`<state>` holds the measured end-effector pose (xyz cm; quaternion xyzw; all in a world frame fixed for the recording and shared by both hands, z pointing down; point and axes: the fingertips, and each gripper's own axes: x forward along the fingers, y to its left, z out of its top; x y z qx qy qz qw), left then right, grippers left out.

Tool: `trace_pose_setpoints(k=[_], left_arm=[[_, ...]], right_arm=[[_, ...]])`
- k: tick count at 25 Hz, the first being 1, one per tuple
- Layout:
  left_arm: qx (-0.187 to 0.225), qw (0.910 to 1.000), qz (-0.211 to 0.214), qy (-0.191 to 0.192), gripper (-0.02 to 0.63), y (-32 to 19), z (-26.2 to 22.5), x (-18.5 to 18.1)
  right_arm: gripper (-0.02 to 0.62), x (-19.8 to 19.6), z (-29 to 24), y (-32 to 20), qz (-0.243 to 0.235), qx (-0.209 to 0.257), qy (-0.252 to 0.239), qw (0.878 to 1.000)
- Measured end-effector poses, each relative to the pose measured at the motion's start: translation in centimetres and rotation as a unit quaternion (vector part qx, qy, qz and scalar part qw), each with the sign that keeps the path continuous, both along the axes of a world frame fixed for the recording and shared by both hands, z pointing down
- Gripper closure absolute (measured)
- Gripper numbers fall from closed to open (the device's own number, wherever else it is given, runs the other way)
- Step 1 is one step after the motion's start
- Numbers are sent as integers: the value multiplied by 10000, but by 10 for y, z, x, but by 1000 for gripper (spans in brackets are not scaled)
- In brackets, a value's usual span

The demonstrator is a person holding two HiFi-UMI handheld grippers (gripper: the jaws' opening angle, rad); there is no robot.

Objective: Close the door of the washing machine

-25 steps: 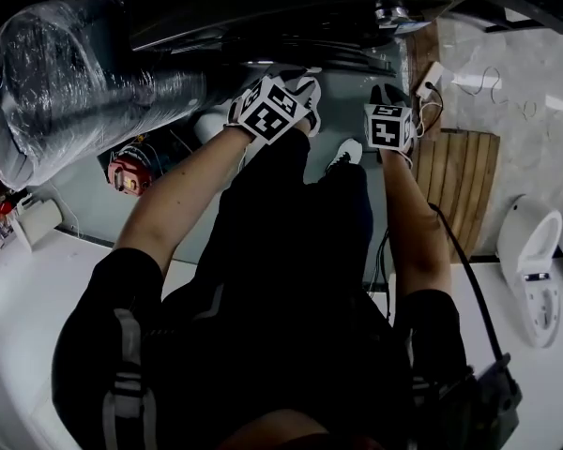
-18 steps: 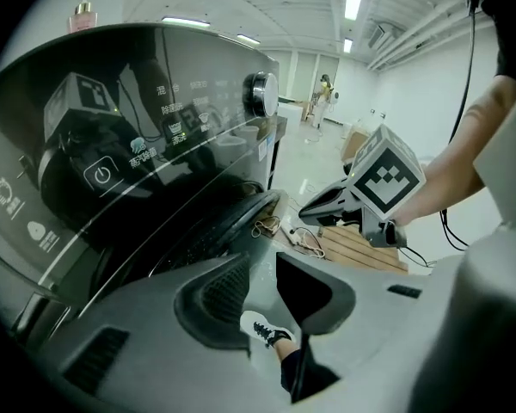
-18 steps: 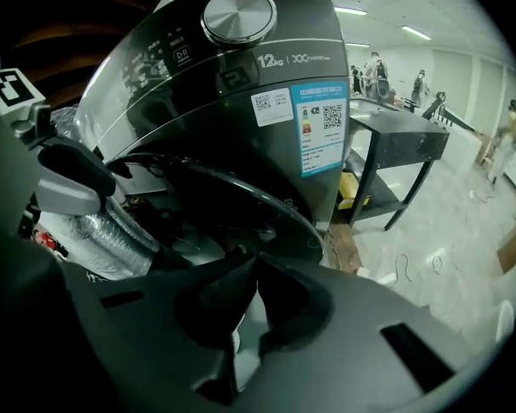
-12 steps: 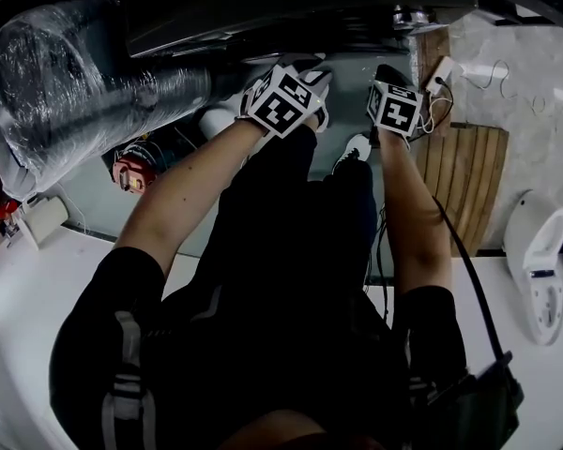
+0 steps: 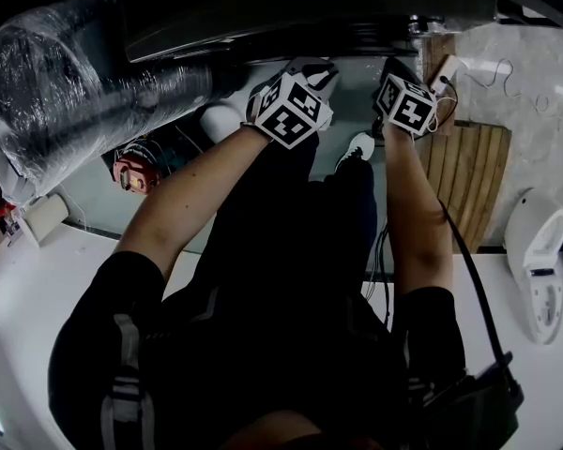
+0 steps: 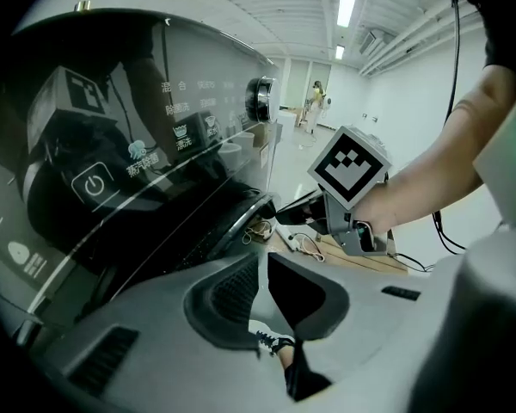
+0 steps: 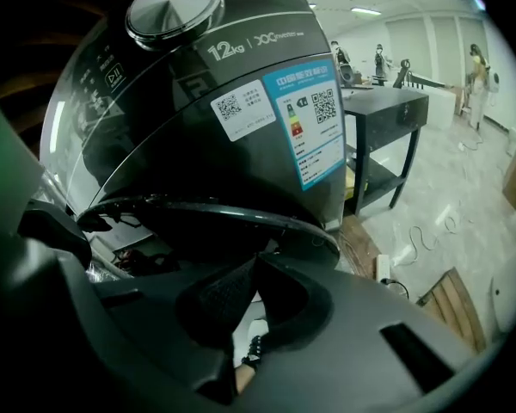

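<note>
A: Your washing machine (image 7: 241, 101) fills the right gripper view, with its knob (image 7: 174, 5) on top and a blue sticker (image 7: 314, 119) on its front. The door (image 7: 215, 206) stands open below the control panel.

B: It's turned edge-on to you. Its round rim runs as a long arc from left to right across that view, just above your right gripper (image 7: 256, 265).

A: That gripper's fingers are pressed together with nothing between them. In the left gripper view its tip sits right at the end of the door's rim. Whether it touches, I can't tell.

B: Your left gripper (image 6: 264, 261) has just been closing. There's only a thin slit between its fingers, and nothing is in it; your shoe (image 6: 271, 342) shows through below.
</note>
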<state>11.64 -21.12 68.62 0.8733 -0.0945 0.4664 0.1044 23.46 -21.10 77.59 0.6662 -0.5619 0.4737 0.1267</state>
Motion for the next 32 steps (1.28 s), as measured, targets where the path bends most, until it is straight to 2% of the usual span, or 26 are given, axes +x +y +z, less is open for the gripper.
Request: trace_pose_setpoints(k=[9,13,19,23,26,32], left_arm=[[-83,9992,-190,347,601,-8,-8,9],[90,9996,-86,272,601,-6,-5,12],[-113,9990,-414,81,601,-8,12,2],[-81,9993,-377,-19,601,-10,19,-7],[-281,9986,-458,18,601,-6,21,-7],[-248,9974,-638,207,601,-14,10,-10]], right_arm=[[592,-1,9,0,226,16,-173,9996],[592,0,9,-2,143,84,-161,9997],[592,5,8,-9,-70,116,50,9999],[592,2,7,-12,-269,165,37,9995],[592,2,7,-10,-305,151,45,9994],[591,3,8,-11,-293,224,9,9993]])
